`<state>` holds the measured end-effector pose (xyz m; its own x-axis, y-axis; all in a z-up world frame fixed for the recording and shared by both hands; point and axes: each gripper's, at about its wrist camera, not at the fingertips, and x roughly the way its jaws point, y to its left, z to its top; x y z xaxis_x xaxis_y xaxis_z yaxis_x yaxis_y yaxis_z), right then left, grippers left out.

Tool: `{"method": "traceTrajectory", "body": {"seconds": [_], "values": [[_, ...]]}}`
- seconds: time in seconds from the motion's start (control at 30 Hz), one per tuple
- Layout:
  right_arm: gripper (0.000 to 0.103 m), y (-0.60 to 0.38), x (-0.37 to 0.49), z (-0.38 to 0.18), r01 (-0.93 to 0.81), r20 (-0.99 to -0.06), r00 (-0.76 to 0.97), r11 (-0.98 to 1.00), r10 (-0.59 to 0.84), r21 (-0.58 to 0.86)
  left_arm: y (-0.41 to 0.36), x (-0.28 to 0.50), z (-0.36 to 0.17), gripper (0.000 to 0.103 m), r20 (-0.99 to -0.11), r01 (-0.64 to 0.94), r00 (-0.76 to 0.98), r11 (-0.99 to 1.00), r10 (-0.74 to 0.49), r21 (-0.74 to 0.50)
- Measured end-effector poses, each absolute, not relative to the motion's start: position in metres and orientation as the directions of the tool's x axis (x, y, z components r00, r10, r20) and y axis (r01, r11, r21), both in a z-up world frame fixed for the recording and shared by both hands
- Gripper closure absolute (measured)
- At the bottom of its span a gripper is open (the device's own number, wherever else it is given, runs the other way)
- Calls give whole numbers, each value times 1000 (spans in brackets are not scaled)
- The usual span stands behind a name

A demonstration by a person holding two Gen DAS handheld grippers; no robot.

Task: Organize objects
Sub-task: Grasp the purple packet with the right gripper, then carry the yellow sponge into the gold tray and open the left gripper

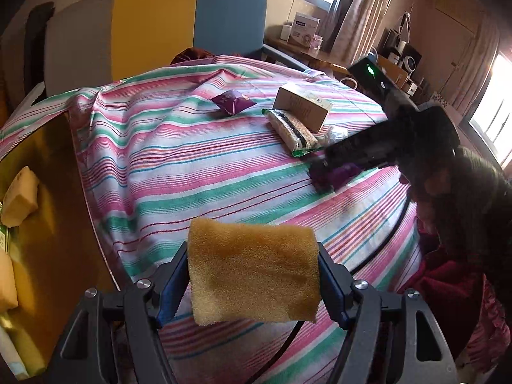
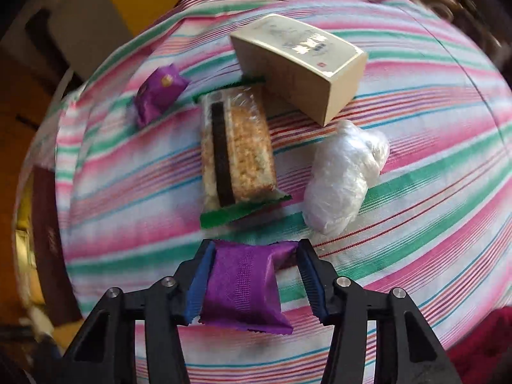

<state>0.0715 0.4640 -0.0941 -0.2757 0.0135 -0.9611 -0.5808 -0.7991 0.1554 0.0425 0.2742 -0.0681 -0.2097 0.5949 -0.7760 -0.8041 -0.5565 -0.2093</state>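
Looks like I'm roughly midway through the tidy-up, going by what's left out. Off to the left of my left gripper (image 1: pixel 252 283) there's a yellow box (image 1: pixel 48 166) with a few pale sponges already in it, so I'd guess that's where things are going. Still out on the striped cloth (image 2: pixel 416 192) ahead of my right gripper (image 2: pixel 254 283): a rice cracker pack (image 2: pixel 236 156) straight ahead, a beige carton (image 2: pixel 300 64) beyond it, a crumpled clear bag (image 2: pixel 342 176) ahead to the right, and a small purple packet (image 2: pixel 158 94) ahead to the left.

Left gripper is pinching a yellow sponge (image 1: pixel 252 268) across its width, held up off the cloth. Right gripper is spread about a packet wide around a second purple snack packet (image 2: pixel 243 291); left finger touching, and I can't tell if the right one does.
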Motion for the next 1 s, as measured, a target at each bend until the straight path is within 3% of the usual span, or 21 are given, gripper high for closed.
{"method": "traceTrajectory", "body": {"seconds": [0.17, 0.7, 1.0], "values": [[61, 449, 91, -96, -430, -960, -281, -896, 12, 115, 273, 44, -67, 30, -770, -805, -206, -552, 604, -217], [59, 443, 102, -99, -386, -949, -307, -921, 75, 52, 245, 44, -34, 30, -724, -780, -254, -578, 641, -238], [59, 428, 100, -100, -377, -945, -313, -925, 95, 32, 185, 21, 2, 30, -664, -706, -350, -652, 661, -277]]}}
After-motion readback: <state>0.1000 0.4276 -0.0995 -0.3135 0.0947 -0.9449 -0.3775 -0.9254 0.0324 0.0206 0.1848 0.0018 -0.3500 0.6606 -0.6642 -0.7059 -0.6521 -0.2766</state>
